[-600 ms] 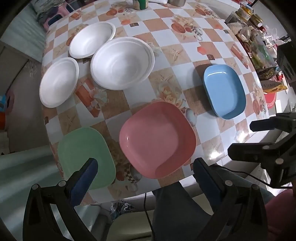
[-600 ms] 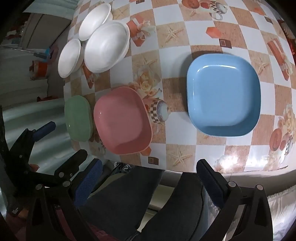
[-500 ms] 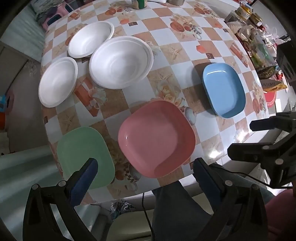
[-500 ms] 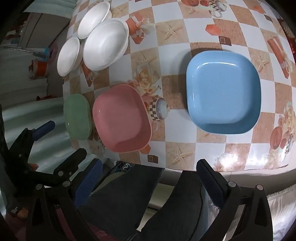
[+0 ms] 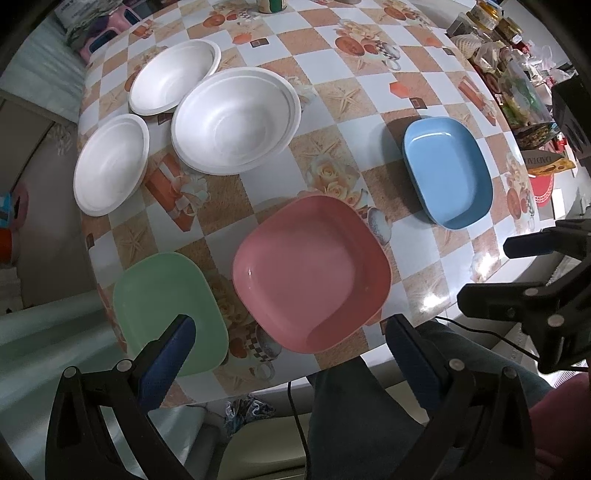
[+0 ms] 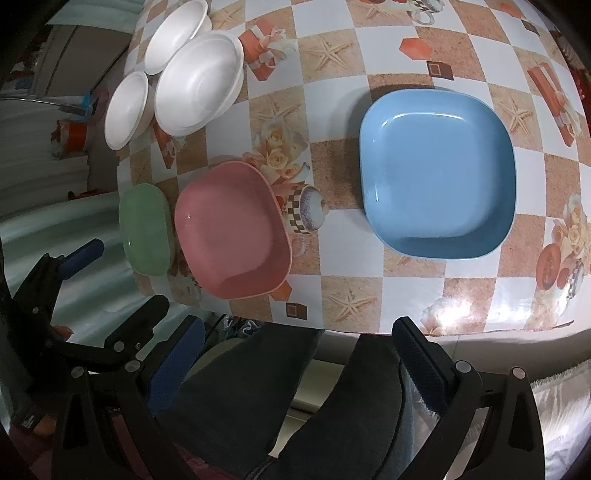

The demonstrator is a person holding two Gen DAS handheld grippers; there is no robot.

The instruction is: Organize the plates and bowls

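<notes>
Three square plates lie on the checked tablecloth: a green plate point(image 5: 168, 310) point(image 6: 147, 229) at the near left, a pink plate point(image 5: 312, 271) point(image 6: 232, 230) in the middle, and a blue plate point(image 5: 447, 171) point(image 6: 437, 173) to the right. A large white bowl point(image 5: 234, 120) point(image 6: 197, 83) sits farther back with two smaller white bowls point(image 5: 110, 162) point(image 5: 173, 75) beside it. My left gripper point(image 5: 291, 347) is open and empty, above the table's near edge in front of the pink plate. My right gripper point(image 6: 295, 362) is open and empty, off the near edge.
The table point(image 5: 369, 96) has a rounded near edge; the person's legs point(image 6: 277, 406) are below it. Jars and packets point(image 5: 513, 85) crowd the far right side. A can point(image 5: 271, 4) stands at the back. The right gripper shows in the left wrist view point(image 5: 535, 280).
Both grippers have edged slightly toward the table; the plates and bowls sit a little lower in both views. Nothing on the table has moved.
</notes>
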